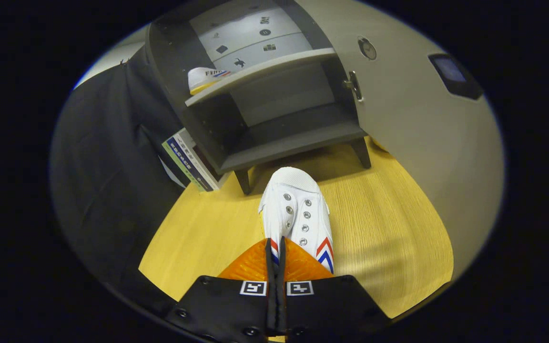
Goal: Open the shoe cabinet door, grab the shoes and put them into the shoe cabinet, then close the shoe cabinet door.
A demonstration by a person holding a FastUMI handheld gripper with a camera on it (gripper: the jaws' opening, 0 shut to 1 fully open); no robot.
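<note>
White shoe (pixel 296 214) in closed claw (pixel 277 252), toe toward open cabinet (pixel 274 138).

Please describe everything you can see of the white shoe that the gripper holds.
The shoe is a white canvas sneaker with metal eyelets, no laces visible, and red and blue chevron stripes on its side. The gripper is shut on its heel end, with both fingers nearly together. Its toe points toward the open cabinet, above the wooden floor in front of the lower shelf.
</note>
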